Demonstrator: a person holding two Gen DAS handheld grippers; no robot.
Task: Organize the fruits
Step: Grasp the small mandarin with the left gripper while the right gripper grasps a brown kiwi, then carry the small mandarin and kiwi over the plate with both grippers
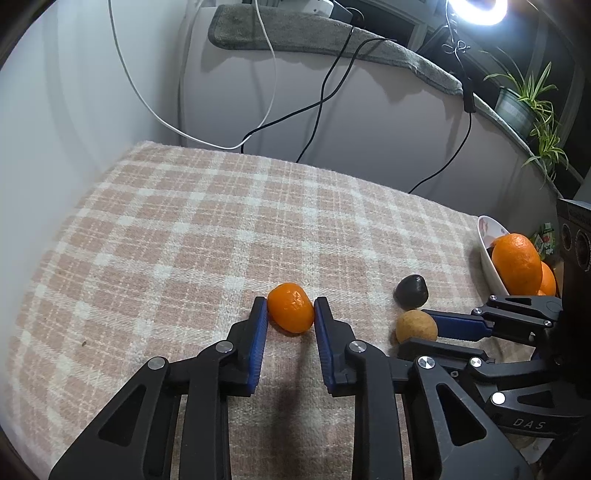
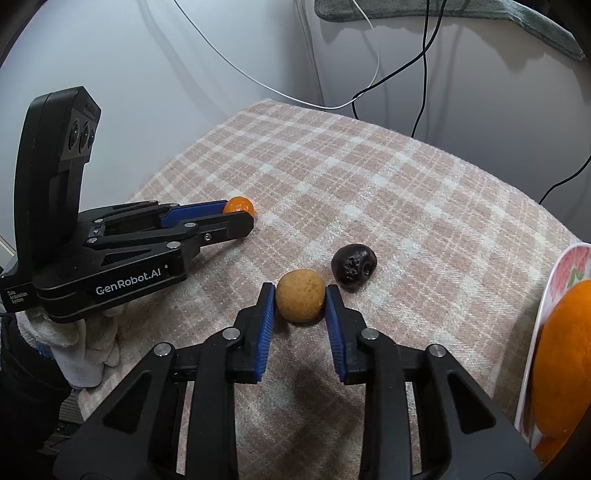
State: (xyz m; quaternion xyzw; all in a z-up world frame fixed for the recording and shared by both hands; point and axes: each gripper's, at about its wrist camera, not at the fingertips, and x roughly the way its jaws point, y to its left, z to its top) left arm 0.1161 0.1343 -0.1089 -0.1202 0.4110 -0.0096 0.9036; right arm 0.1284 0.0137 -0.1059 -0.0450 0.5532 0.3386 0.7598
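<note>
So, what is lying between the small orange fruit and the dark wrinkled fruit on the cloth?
Only bare checked cloth lies between the small orange fruit and the dark fruit, as the right wrist view shows.

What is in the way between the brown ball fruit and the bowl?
The dark wrinkled fruit sits on the cloth close beside the tan fruit, on the side toward the bowl. Nothing else visible stands between them.

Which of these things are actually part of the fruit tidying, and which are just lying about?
Part of the job:
small orange fruit in left hand-held gripper
tan round fruit in right hand-held gripper
dark wrinkled fruit
bowl with oranges

Just lying about:
cables
potted plant
ring light
</note>
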